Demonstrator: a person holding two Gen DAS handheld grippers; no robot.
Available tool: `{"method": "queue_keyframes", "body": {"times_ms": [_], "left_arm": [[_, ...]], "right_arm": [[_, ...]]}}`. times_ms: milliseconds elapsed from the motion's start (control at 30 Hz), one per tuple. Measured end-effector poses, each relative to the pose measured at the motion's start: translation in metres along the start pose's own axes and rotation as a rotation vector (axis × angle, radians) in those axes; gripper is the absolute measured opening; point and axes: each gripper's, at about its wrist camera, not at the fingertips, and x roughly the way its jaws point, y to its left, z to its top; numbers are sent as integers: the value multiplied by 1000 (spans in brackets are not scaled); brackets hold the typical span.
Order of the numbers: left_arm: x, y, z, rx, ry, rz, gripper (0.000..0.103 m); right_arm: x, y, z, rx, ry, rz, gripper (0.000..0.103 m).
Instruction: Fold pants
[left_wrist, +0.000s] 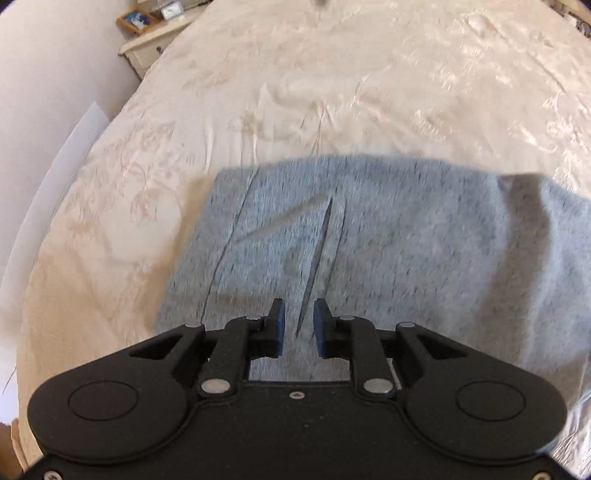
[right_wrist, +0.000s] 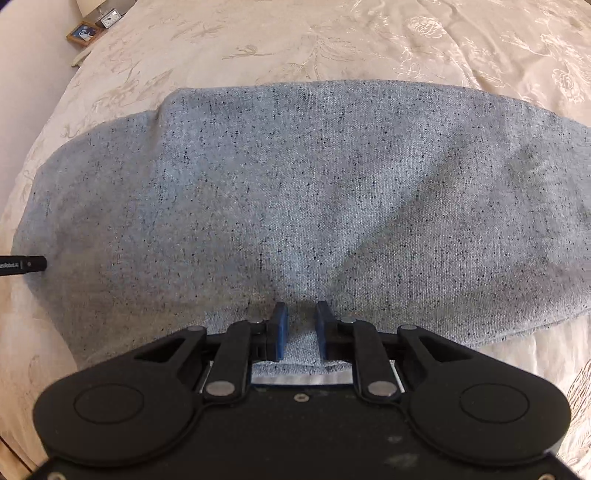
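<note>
Gripping grey pants (right_wrist: 314, 192), right tongs (right_wrist: 300, 328) pinch fabric.

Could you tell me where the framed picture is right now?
The framed picture sits far upper left in the right wrist view, beside the bed.

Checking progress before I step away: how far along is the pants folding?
Done: the grey pants lie on the bedspread as one wide band. In hand: right gripper and left gripper have near-edge fabric between their fingers. Left: further folds; whether any are stacked is unclear.
</note>
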Motion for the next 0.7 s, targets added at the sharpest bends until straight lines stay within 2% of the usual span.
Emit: {"method": "queue_keyframes", "body": {"times_ms": [167, 233, 300, 333, 433, 500, 600, 700], "left_arm": [[13, -18, 47, 60, -76, -57, 27], [23, -30, 59, 102, -98, -53, 31], [38, -32, 66, 99, -99, 3, 31], [50, -27, 68, 66, -79, 45, 31], [87, 9, 63, -88, 42, 147, 31], [96, 26, 56, -127, 32, 137, 33], [93, 20, 52, -31, 8, 179, 34], [92, 10, 47, 36, -19, 216, 34]], "right_arm": [[7, 5, 2, 27, 3, -18, 18], [7, 5, 3, 31, -1, -23, 18], [6, 7, 2, 32, -3, -29, 18], [6, 8, 2, 31, -3, -31, 18], [6, 12, 1, 32, 2, -35, 18], [7, 12, 2, 40, 3, -32, 18], [6, 11, 6, 49, 9, -33, 18], [-3, 17, 14, 35, -36, -24, 21]]}}
